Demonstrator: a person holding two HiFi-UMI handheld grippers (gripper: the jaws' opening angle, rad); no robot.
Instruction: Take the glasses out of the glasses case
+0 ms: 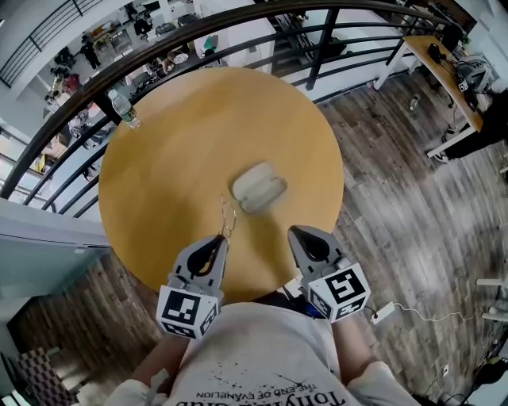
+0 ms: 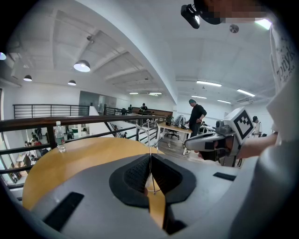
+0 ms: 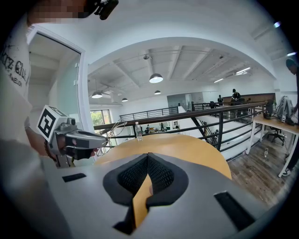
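A pale grey glasses case [image 1: 259, 187] lies near the middle of the round wooden table [image 1: 175, 151]; whether its lid is up cannot be told. My left gripper [image 1: 220, 240] is shut on thin wire-framed glasses [image 1: 228, 216], held over the table's near side, left of the case. In the left gripper view the glasses [image 2: 150, 140] stand upright, pinched between the pads of the left gripper [image 2: 150, 159]. My right gripper [image 1: 297, 233] hovers at the table's near edge, below and right of the case. Its jaws [image 3: 147, 156] are shut with nothing between them.
A clear water bottle [image 1: 123, 109] stands at the table's far left edge, next to a dark railing [image 1: 238, 24]. Wooden floor [image 1: 397, 198] lies to the right, with a desk [image 1: 444, 63] at the far right. A person [image 2: 196, 116] stands in the distance.
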